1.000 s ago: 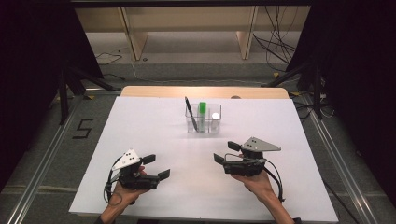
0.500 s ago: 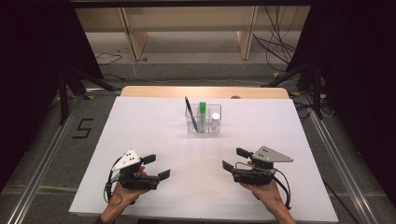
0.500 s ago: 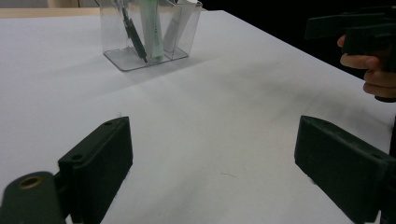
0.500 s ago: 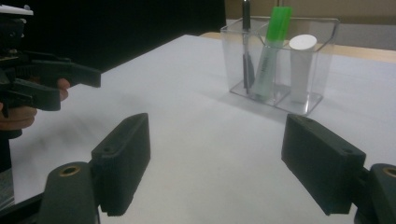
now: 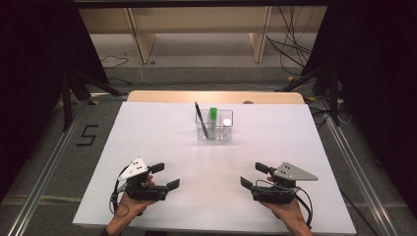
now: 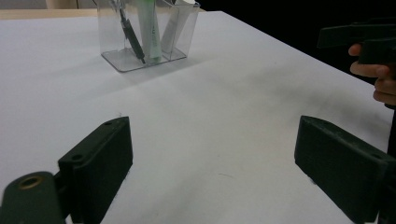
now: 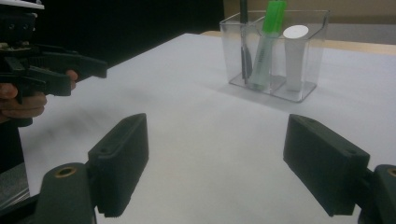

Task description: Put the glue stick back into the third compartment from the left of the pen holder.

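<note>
A clear plastic organizer stands on the white table past its middle. It holds a black pen, a green marker and a white tube, all upright. The same organizer appears far ahead in the left gripper view, and again in the right gripper view. My left gripper rests near the front left edge, open and empty. Near the front right, my right gripper is open with nothing between its fingers. Both point toward the table's middle.
A wooden strip runs along the table's far edge. Beyond it are shelf legs and cables on the floor. Black curtains flank both sides. A "5" mark is taped on the floor at left.
My right gripper has drawn back toward the front edge and slightly right. The left gripper has stayed in place.
</note>
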Action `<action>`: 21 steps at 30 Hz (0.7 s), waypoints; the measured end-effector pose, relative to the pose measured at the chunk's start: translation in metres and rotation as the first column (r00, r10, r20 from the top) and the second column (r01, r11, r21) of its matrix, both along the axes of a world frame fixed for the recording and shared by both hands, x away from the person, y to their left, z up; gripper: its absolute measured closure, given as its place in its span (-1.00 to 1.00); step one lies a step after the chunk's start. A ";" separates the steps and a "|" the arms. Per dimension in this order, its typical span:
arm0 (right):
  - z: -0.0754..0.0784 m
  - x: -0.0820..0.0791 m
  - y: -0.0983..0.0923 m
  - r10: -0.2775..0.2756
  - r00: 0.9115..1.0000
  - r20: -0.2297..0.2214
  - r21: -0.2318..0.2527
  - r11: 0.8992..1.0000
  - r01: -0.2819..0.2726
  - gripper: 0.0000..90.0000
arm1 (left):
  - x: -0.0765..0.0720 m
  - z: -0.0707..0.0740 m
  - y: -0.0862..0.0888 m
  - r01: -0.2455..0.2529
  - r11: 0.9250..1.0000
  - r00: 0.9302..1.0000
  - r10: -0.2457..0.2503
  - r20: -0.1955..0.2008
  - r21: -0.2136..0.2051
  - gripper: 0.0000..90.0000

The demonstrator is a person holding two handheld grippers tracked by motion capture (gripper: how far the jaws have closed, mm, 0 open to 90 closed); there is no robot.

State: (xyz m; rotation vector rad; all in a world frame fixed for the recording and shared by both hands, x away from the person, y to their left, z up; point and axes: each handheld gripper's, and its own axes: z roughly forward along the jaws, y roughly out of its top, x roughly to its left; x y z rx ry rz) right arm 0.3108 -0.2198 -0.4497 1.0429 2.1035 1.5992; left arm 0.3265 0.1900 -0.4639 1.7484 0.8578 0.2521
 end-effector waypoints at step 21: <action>-0.012 -0.014 -0.011 -0.034 0.999 -0.005 -0.016 0.999 0.033 -0.51 | -0.002 0.000 0.000 0.015 1.000 1.000 -0.015 0.008 -0.001 -0.75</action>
